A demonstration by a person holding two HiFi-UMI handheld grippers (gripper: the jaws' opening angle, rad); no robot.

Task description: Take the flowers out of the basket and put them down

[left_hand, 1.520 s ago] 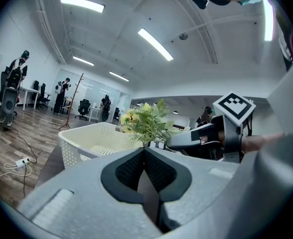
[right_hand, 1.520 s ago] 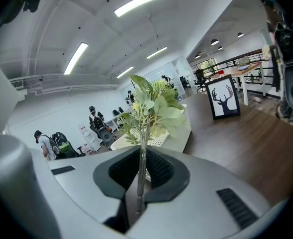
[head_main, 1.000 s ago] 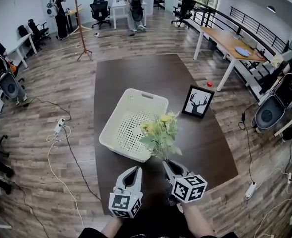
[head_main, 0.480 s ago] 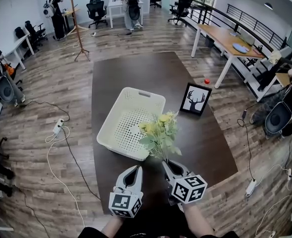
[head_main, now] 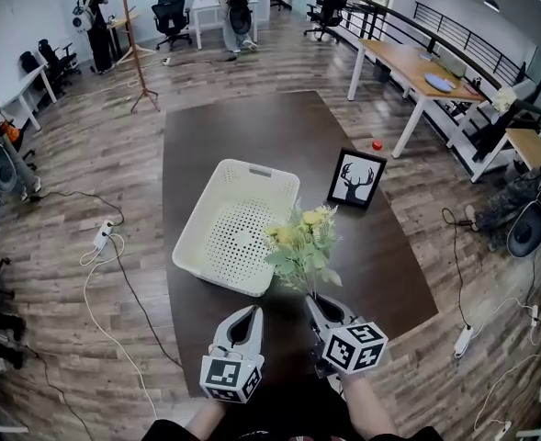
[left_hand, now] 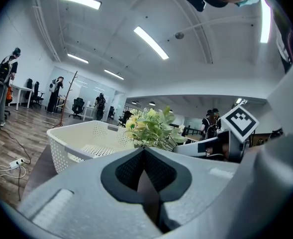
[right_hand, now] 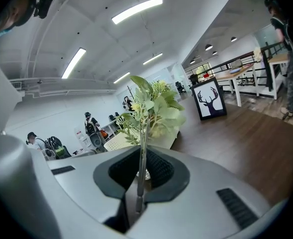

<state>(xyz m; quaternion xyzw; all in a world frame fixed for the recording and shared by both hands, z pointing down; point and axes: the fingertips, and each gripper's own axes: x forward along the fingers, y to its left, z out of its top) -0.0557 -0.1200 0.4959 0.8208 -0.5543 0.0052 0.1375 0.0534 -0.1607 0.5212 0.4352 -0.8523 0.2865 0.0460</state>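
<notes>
Flowers (head_main: 299, 244) stay pinched by the stem in the right gripper (head_main: 314, 301), hardly moved, upright by the table's (head_main: 380, 274) near edge beside the emptied basket (head_main: 261, 171), so only setting down remains; the left gripper (head_main: 249, 314) is pressed together, empty.

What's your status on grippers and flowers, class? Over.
Right gripper shut on the flowers. Left gripper shut, empty. Flowers upright, out of basket, not yet on table. Picture frame stands clear.
</notes>
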